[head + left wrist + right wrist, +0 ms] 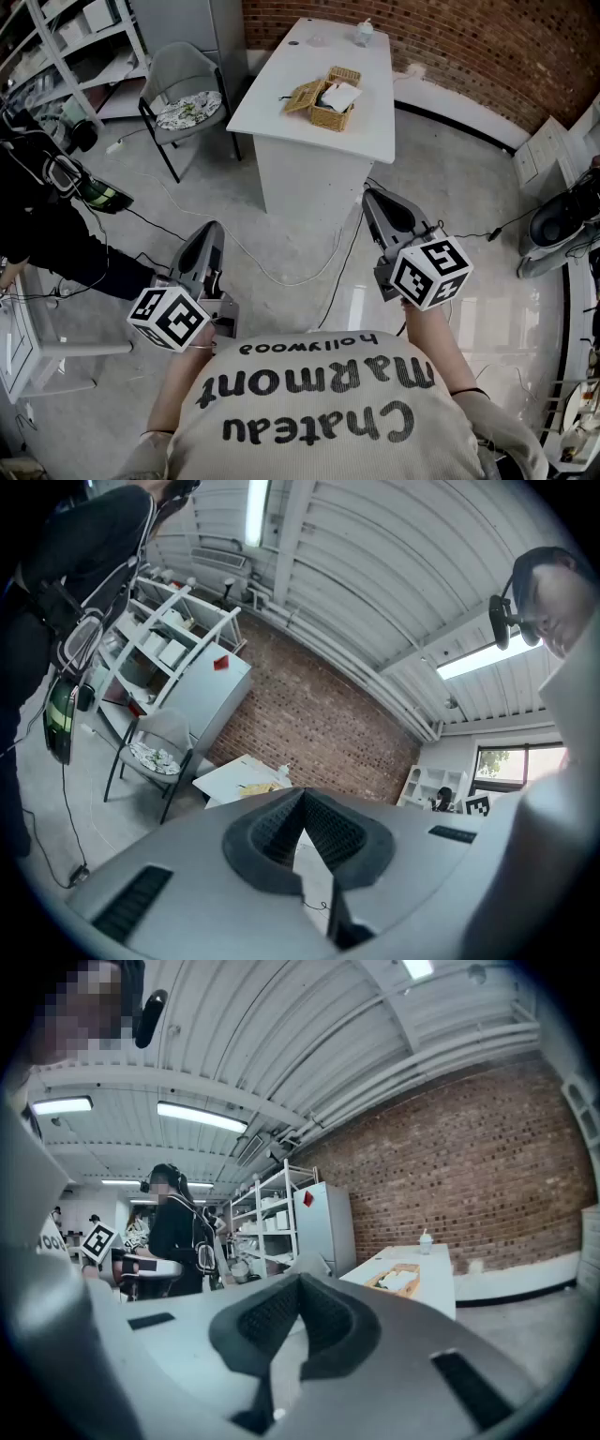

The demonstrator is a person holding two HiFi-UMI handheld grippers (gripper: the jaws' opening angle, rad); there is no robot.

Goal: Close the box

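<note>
Task is not yet begun, approach stage at most; the person stands back from the white table [309, 56] w/ both tools held close to the torso; the left gripper [210, 232] has its jaws pressed together w/ nothing between them, and the right gripper [375, 199] is likewise closed and empty; the box [330, 101], a wicker one, sits on the table's near half, well apart from both grippers, its lid flaps [305, 96] splayed outward and white contents [340, 94] showing inside; next move, by judgement, calls for stepping fwd to the table, then tipping each flap over w/ a closed tip or opening the jaws to pinch a flap edge, taking care the light box doesn't slide; a small cup [364, 33] stands at the table's far end; room is a workshop w/ a brick wall [450, 37], shelving [66, 37] at left, a grey chair [183, 94] beside the table, cables [281, 277] trailing over the pale floor [450, 178], and another person [42, 225] in dark clothes at the left edge.
</note>
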